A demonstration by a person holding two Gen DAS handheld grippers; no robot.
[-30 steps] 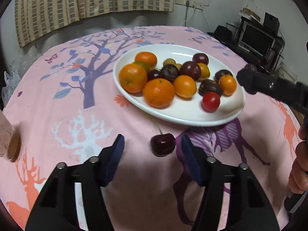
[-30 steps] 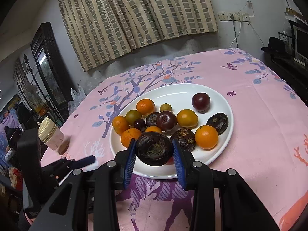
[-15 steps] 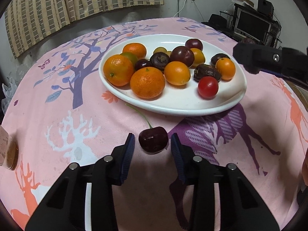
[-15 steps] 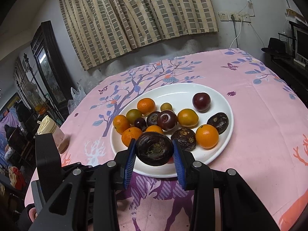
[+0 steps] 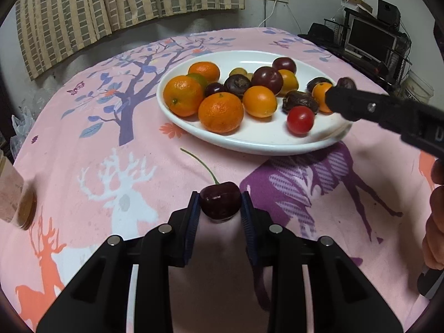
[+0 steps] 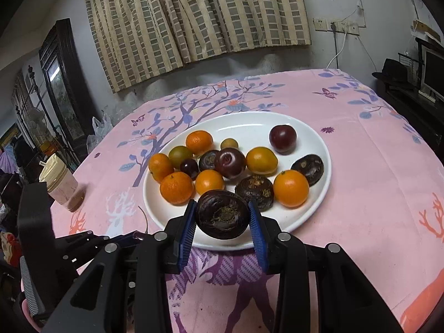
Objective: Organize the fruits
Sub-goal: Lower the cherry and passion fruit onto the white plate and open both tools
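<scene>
My left gripper (image 5: pixel 220 208) is shut on a dark red cherry (image 5: pixel 220 203) with a green stem, low over the pink tablecloth in front of the white oval plate (image 5: pixel 260 145). The plate holds oranges, plums, dark water chestnuts and a red cherry tomato (image 5: pixel 300 120). My right gripper (image 6: pixel 222 217) is shut on a dark water chestnut (image 6: pixel 222 214) and holds it above the plate's near rim (image 6: pixel 322 194). In the left wrist view the right gripper (image 5: pixel 342 91) reaches in over the plate's right side.
A pink drink cup with a beige lid (image 6: pixel 62 184) stands on the cloth left of the plate; it also shows at the left edge of the left wrist view (image 5: pixel 14 194). Curtains hang behind the table. A monitor and shelves (image 5: pixel 371 41) stand at the right.
My left gripper has moved forward around the cherry and shut on it. My right gripper has kept hold of the water chestnut over the plate, barely moving.
</scene>
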